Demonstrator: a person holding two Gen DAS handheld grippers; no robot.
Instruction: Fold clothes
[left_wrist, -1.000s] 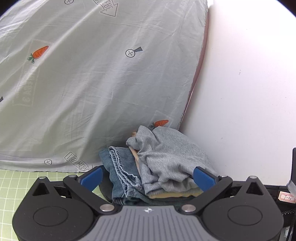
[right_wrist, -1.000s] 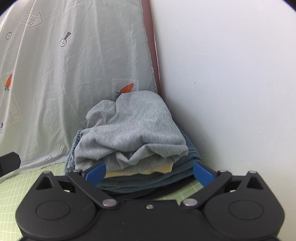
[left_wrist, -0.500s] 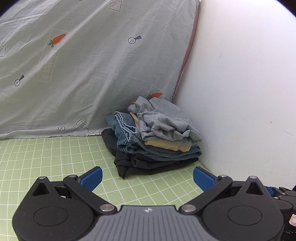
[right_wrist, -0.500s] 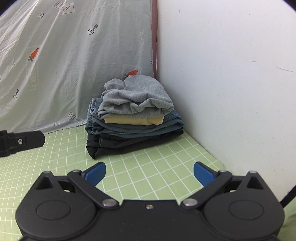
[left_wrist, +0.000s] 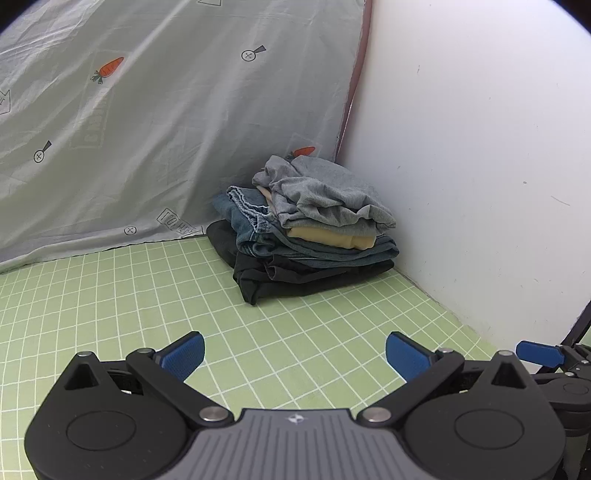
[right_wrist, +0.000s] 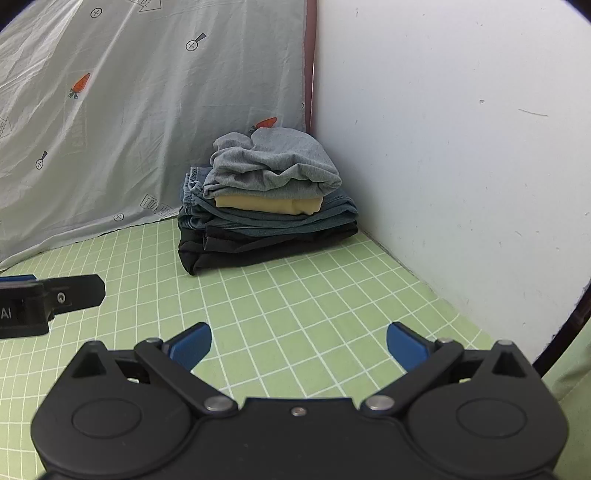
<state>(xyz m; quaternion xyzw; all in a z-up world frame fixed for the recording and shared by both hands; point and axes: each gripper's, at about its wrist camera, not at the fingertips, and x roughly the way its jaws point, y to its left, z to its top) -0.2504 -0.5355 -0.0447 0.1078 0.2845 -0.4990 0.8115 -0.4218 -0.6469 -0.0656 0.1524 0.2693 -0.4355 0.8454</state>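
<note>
Crinkled grey sheet (left_wrist: 177, 122), carrot print, hangs behind a green gridded cutting mat (left_wrist: 155, 295); smooth white wall (left_wrist: 480, 166) on the right. Stack of folded clothes (right_wrist: 266, 206) sits in the mat's far right corner: grey knit over tan, denim, black. Left gripper (left_wrist: 294, 350) and right gripper (right_wrist: 298, 341): jaws spread wide, empty, above bare mat.

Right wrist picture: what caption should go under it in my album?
Open right gripper faces a stack of folded clothes in the corner of a green grid mat.
</note>
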